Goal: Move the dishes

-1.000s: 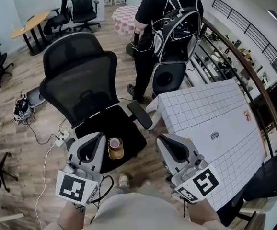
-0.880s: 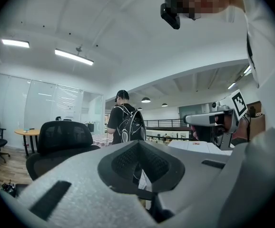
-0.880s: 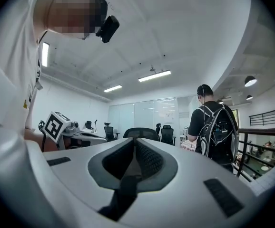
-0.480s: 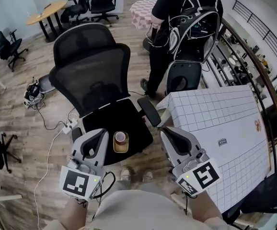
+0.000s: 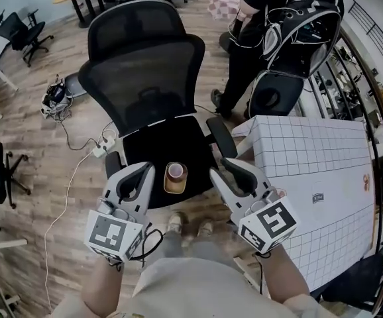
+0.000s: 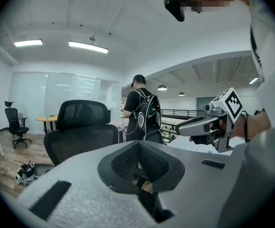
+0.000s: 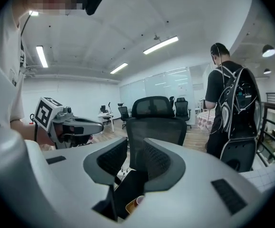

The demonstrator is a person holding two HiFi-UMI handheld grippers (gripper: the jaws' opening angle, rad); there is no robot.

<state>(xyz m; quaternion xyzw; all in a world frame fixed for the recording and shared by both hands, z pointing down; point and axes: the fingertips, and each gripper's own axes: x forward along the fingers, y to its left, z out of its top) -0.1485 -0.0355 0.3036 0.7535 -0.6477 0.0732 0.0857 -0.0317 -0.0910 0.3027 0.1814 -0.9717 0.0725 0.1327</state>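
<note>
My left gripper (image 5: 144,172) hangs with its jaws together and empty, just left of the cup (image 5: 175,171). The cup stands on a small plate (image 5: 175,187) at the front of the chair seat (image 5: 153,156). To the right of them is my right gripper (image 5: 222,169), whose jaws have just been opening, with nothing between them.

text: none legible | table label (image 5: 319,196): too small to read

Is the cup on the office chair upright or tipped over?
Upright: in the head view the cup shows its round rim facing up, standing on a small dish on the chair seat.
</note>
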